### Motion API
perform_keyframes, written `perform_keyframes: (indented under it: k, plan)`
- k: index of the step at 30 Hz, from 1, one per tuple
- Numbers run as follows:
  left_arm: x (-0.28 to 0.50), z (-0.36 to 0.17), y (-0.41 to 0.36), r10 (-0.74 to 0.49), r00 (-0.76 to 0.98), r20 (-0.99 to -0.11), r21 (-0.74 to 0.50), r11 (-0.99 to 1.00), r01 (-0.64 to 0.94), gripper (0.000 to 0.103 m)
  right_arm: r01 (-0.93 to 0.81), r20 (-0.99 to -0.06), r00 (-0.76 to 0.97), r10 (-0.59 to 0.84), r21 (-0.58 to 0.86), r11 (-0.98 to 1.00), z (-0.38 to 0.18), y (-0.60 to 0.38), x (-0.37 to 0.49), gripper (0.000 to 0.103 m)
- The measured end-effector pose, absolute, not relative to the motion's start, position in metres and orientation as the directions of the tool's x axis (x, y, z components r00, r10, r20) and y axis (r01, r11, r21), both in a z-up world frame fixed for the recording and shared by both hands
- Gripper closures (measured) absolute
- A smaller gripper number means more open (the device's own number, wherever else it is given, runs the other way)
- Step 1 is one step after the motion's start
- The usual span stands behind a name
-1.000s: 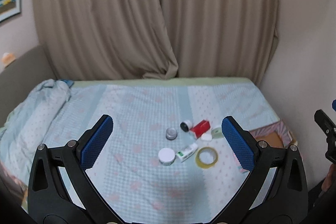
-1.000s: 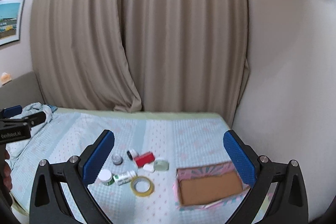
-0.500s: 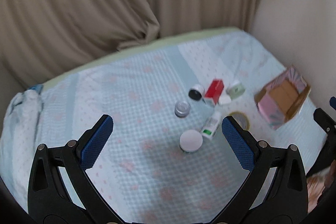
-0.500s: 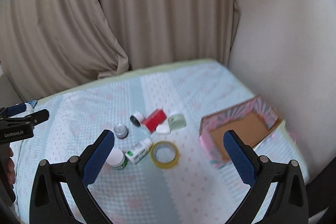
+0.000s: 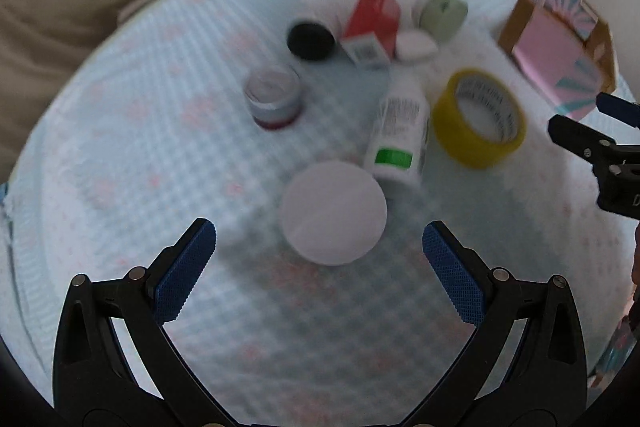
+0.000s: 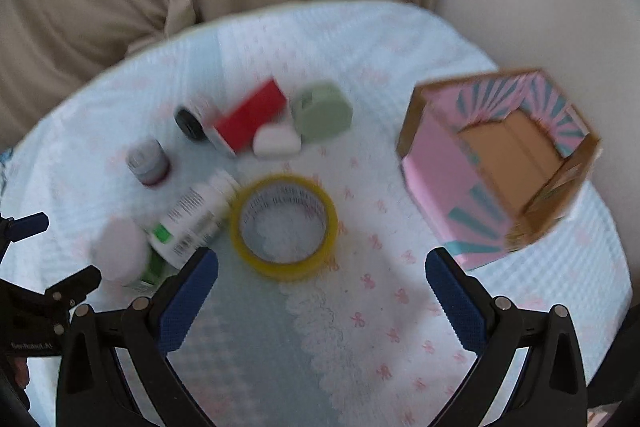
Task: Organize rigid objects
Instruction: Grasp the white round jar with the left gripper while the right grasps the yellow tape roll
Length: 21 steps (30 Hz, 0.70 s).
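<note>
Both the left gripper (image 5: 319, 259) and the right gripper (image 6: 322, 289) hung spread and empty over a bedspread (image 6: 360, 327) strewn with seven blurred objects beside one pink box (image 6: 500, 163): a white-lidded jar (image 5: 333, 213) nearest, one yellow tape roll (image 6: 284, 225).

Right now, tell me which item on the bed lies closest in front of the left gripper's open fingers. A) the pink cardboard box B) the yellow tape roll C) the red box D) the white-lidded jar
D. In the left wrist view the white-lidded jar sits just ahead of the left gripper, between its spread fingers, while the yellow tape roll, red box and pink cardboard box lie farther off.
</note>
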<state>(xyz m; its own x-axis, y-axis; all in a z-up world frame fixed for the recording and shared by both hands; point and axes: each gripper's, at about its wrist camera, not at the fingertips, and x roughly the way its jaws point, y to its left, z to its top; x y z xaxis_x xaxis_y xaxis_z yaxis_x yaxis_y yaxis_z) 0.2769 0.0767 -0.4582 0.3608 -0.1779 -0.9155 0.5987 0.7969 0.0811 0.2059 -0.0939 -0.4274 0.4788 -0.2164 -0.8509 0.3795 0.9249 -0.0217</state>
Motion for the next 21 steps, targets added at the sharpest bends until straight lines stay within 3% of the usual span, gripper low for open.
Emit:
perform_keyframes:
  k: [8,13,16,18,21]
  plan:
    - [0.275,-0.507,0.062,-0.181,0.352,-0.919,0.084,0.779,0.621,0.001,0.262,-0.894,0.428,-0.131,-0.016,0.965,-0.501,-0.088,0.238,0.0]
    - [0.276,-0.516,0.055,-0.187,0.361,-0.914,0.09,0.773,0.628,0.008,0.239,-0.883,0.456,-0.114,-0.002,0.971,-0.51,-0.09,0.254,0.0]
    - [0.279,-0.518,0.054,-0.17,0.37,-0.913,0.107,0.777,0.621,0.017,0.231,-0.882,0.458,-0.114,-0.006,0.973,-0.512,-0.09,0.262,0.001]
    - [0.283,-0.518,0.054,-0.154,0.385,-0.91,0.124,0.784,0.608,0.032,0.223,-0.882,0.459,-0.101,0.005,0.975,-0.512,-0.091,0.264,0.007]
    - [0.289,-0.516,0.06,-0.169,0.37,-0.914,0.095,0.796,0.598,0.032,0.222,-0.885,0.456,-0.099,0.005,0.975,-0.513,-0.091,0.263,0.007]
